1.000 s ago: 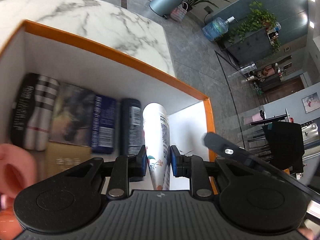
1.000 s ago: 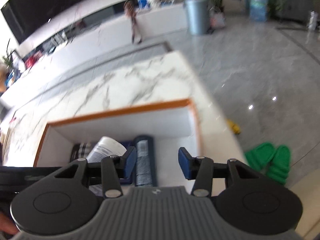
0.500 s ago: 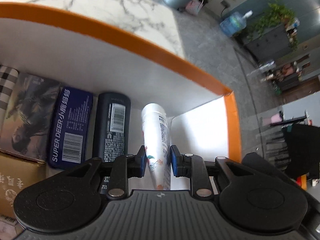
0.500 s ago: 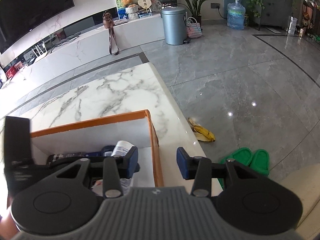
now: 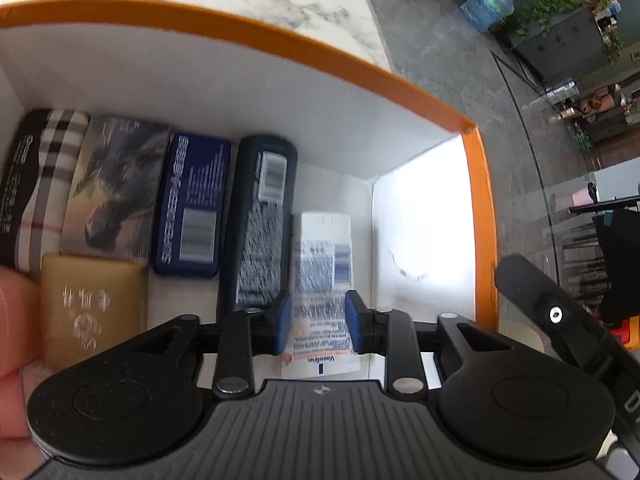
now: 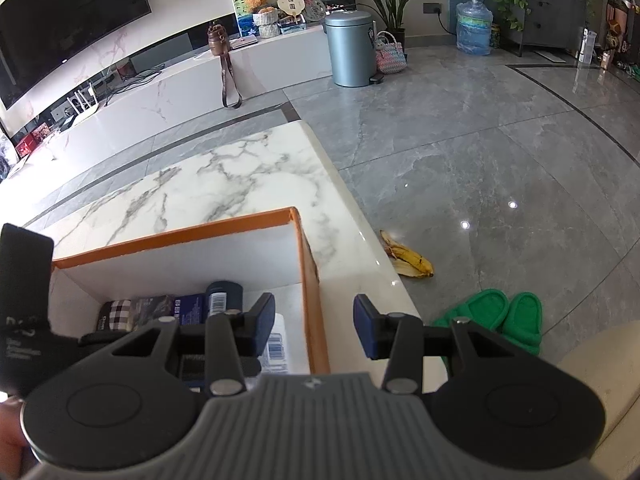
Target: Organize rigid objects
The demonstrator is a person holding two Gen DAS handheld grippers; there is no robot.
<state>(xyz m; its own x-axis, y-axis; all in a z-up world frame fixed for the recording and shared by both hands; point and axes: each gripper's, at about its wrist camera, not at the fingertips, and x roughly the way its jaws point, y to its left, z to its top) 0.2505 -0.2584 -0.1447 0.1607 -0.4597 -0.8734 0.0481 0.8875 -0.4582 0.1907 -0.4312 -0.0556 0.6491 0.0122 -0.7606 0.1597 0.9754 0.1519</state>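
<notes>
step: placing the white tube (image 5: 322, 256) into the orange-rimmed box (image 5: 248, 38), last open slot of the row; judged near the end of this placement.
left gripper (image 5: 316, 326): clenched on the white tube near its crimped end, blue pads on both flat sides, tube pointing to 12 o'clock away from the camera.
right gripper (image 6: 314, 330): jaws apart, nothing between them; hovers over the box's near right corner and the marble tabletop (image 6: 224, 172), idle.
tube location: inside the box, at 3 o'clock of the dark bottle (image 5: 262, 220), just beside it; bare white floor between the tube and the box's right wall at 3 o'clock. Can't tell if it rests fully on the floor.
tube look: white squeeze tube, flat, blue print blocks, barcode, "Vaseline" readable at the crimped end, small floral mark; slightly blurred.
row neighbours: from 9 o'clock, checked pack (image 5: 38, 184), horse-picture box (image 5: 114, 188), dark blue box (image 5: 192, 204), dark bottle; gold box (image 5: 90, 306) lies in front of them at 8 o'clock.
next move: judged, lower until the tube lies flat parallel to the bottle, then let the pads go and lift straight out.
risk: judged, tube could roll or tip onto the bottle if let go while tilted; soft body may stay dented by the pads.
</notes>
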